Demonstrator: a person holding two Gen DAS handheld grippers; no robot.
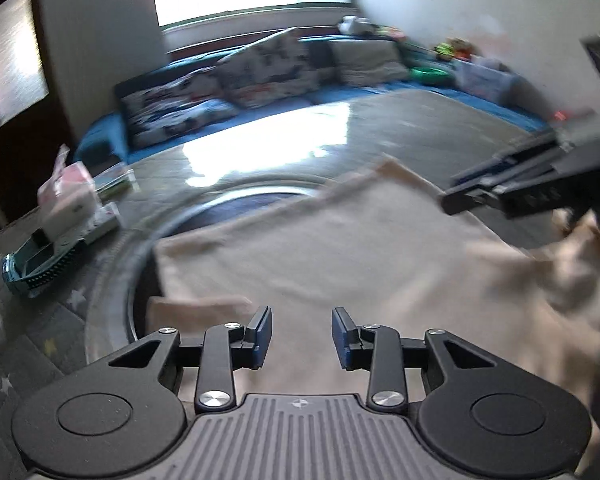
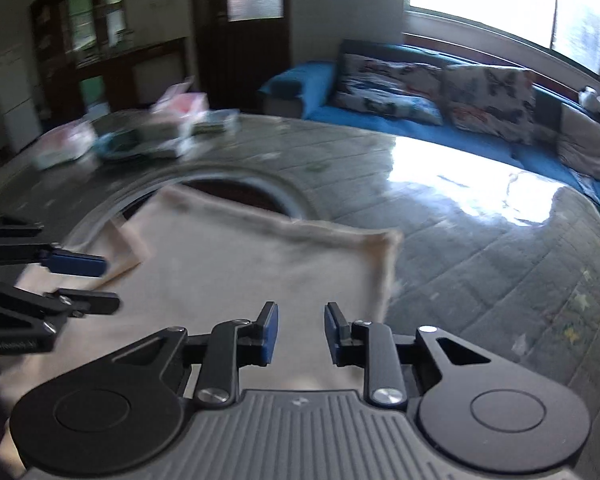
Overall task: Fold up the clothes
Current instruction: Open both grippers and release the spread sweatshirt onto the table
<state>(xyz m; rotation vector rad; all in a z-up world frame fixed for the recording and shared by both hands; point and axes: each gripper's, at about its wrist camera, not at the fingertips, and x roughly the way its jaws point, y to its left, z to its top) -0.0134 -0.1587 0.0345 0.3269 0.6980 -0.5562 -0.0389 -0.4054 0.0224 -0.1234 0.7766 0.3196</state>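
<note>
Daylight is pouring through a wide window (image 2: 500,0) and glaring off the quilted grey surface (image 2: 480,240); a blue sofa (image 1: 340,92) with patterned cushions (image 2: 388,88) is running beneath it, beside a dark door (image 2: 244,20) and shelves (image 2: 92,20)

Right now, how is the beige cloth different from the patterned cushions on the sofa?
The beige cloth is plain, while the patterned cushions carry printed designs. The cloth lies flat on the table; the cushions lean up against the blue sofa back. The cloth sits near both tools; the cushions are far off by the window. Both look soft.
</note>
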